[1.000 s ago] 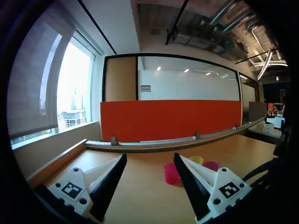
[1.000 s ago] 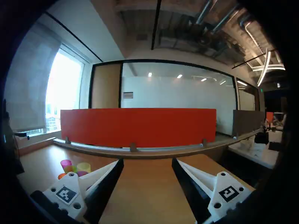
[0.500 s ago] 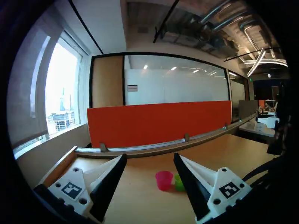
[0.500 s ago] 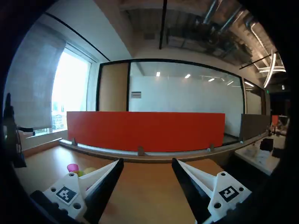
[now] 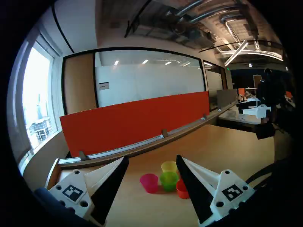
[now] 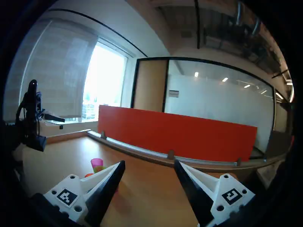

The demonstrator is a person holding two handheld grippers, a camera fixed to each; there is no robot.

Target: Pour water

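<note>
**Desk:** Left gripper view, itemise.

**Operator:** Item one: left gripper point(image 5: 151, 157), fingers spread wide, nothing between them. I see it held above the table point(image 5: 231, 145), a pale wooden top.
Item two: four small plastic cups, upright, clustered on the table ahead of the gripper, framed in the gap between its fingers.
- Pink cup point(image 5: 149, 183), on the left of the cluster.
- Green cup point(image 5: 168, 181), just beside the pink one.
- Yellow cup point(image 5: 169, 166), directly behind the green one.
- Red cup point(image 5: 181, 188), on the right, partly hidden by the gripper's finger.

I cannot tell what is inside any of them.
Item three: orange screen point(image 5: 132, 121) along the table's far edge, with a glass wall point(image 5: 151, 81) behind it and a window point(image 5: 34, 109) to the left.

**Desk:** Right gripper view.

**Operator:** Item one: right gripper point(image 6: 149, 161), also spread apart and holding nothing, above the same table point(image 6: 151, 189).
Item two: the cups, low on the left, just past the tip of the left-hand finger. I make out the pink cup point(image 6: 97, 163), the green cup point(image 6: 100, 169) below it, and a sliver of the red cup point(image 6: 88, 175). They lie outside the gap between the fingers.
Item three: the orange screen point(image 6: 178, 132) runs across the middle, with the window point(image 6: 102, 87) on the left.
</note>
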